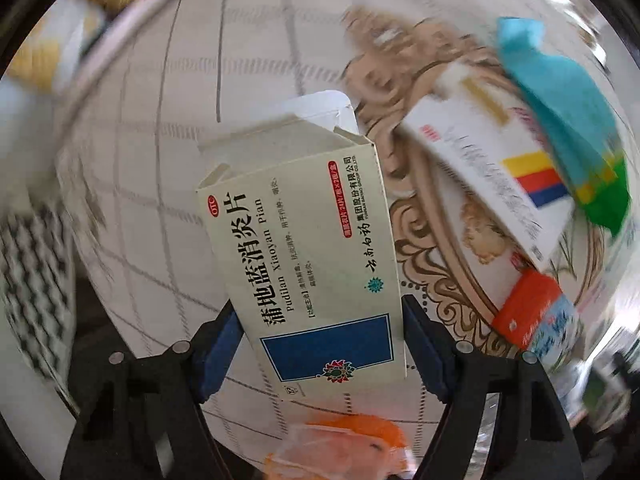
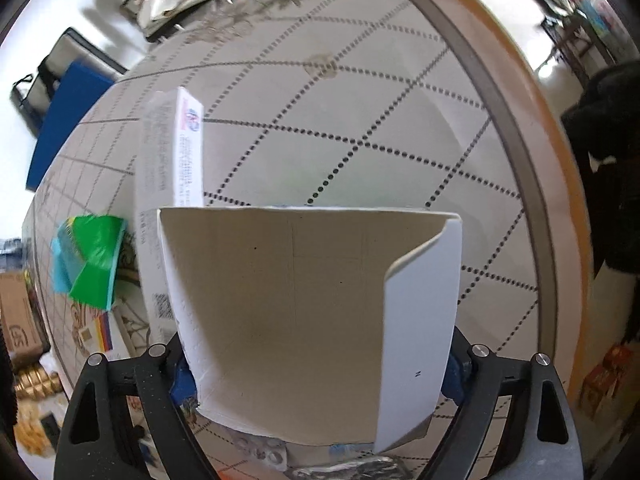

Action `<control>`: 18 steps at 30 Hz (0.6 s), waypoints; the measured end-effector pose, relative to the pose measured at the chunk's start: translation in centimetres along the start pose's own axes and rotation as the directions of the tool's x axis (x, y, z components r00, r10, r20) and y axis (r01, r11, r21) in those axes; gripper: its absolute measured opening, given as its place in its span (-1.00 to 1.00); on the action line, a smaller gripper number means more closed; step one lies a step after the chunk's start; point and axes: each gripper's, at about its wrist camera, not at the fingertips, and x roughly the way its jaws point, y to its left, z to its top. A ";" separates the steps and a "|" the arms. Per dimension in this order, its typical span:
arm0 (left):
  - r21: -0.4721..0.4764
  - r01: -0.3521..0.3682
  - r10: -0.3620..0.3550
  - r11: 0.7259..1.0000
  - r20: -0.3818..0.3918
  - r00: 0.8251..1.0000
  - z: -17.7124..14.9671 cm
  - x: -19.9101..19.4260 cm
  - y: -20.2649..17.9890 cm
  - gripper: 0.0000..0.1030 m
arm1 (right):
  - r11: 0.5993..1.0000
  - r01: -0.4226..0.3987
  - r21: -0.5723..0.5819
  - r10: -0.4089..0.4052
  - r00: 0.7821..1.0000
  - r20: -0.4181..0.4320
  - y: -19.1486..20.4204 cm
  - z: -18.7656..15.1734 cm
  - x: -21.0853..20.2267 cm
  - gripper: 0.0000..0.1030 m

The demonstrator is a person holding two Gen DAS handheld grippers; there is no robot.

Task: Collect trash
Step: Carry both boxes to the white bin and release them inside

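My left gripper point(image 1: 322, 344) is shut on a cream medicine box point(image 1: 304, 252) with Chinese print and a blue panel; its far flap stands open. It hangs above the round table point(image 1: 168, 92). My right gripper point(image 2: 316, 364) is shut on an opened white carton point(image 2: 304, 320), whose grey inside faces the camera. More trash lies on the table: a white box with yellow, red and blue stripes point(image 1: 496, 176), a teal and green packet point(image 1: 568, 128), an orange box point(image 1: 524, 308) and an orange wrapper point(image 1: 352, 444). The packet point(image 2: 90, 264) also shows in the right wrist view.
The table has a white cloth with a dotted grid point(image 2: 360, 120) and a gold ornamental pattern point(image 1: 432, 280). A tall white box point(image 2: 176, 148) stands behind the carton. A blue chair seat point(image 2: 68, 116) and a cardboard box point(image 2: 20, 320) lie beyond the table's left edge.
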 end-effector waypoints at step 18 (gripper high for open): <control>0.416 0.012 -0.195 0.909 0.401 0.895 -18.5 -17.3 4.0 0.45 | 0.962 -0.130 -0.239 0.171 0.972 0.159 -1.4 -20.7 -12.8 0.78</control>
